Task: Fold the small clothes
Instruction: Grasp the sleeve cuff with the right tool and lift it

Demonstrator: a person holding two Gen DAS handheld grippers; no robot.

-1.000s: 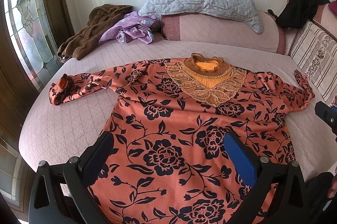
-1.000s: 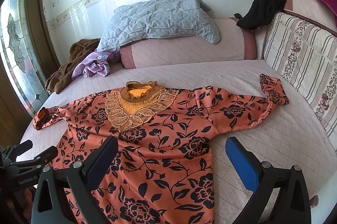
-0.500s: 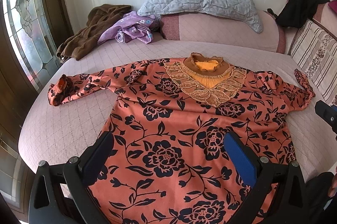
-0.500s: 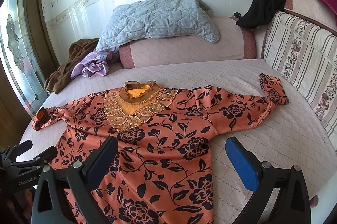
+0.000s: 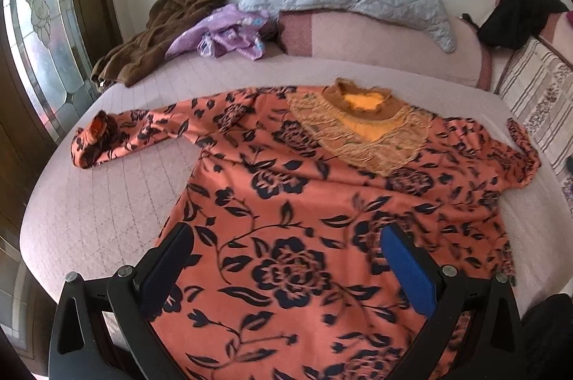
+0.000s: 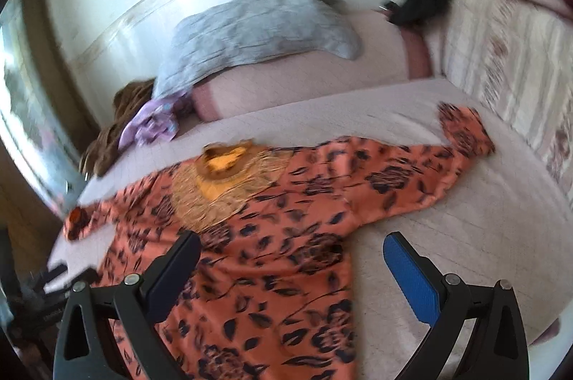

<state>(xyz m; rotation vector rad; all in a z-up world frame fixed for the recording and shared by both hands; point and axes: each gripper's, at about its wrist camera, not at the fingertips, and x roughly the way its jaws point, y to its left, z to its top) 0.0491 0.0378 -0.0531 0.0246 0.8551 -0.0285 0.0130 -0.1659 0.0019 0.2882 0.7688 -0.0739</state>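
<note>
An orange floral blouse (image 5: 293,201) is spread flat, front up, on the pink quilted bed (image 5: 107,201), its collar (image 5: 361,97) turned toward the far bolster and its hem toward the two tools. The garment's widest line is run crosswise by the sleeves: the left sleeve (image 5: 118,136) is stretched toward the window side, the right sleeve (image 6: 429,172) toward the striped cushion (image 6: 508,65), with its cuff bent up. The left gripper (image 5: 286,258) is held over the lower body of the blouse, jaws spread wide and nothing between them, the cloth lying directly ahead and below. The right gripper (image 6: 290,262) is likewise held agape and empty, straddling the right side seam, so that one finger is seen over cloth and the other over bare quilt. The right sleeve is judged to be nearer to the right tool, ahead and to its right, and the left sleeve nearer to the left tool. No fold is seen yet; a first fold is therefore expected to bring a sleeve inward across the body, each by the tool on its own side. The right view is blurred, so fine detail there cannot be told.
</note>
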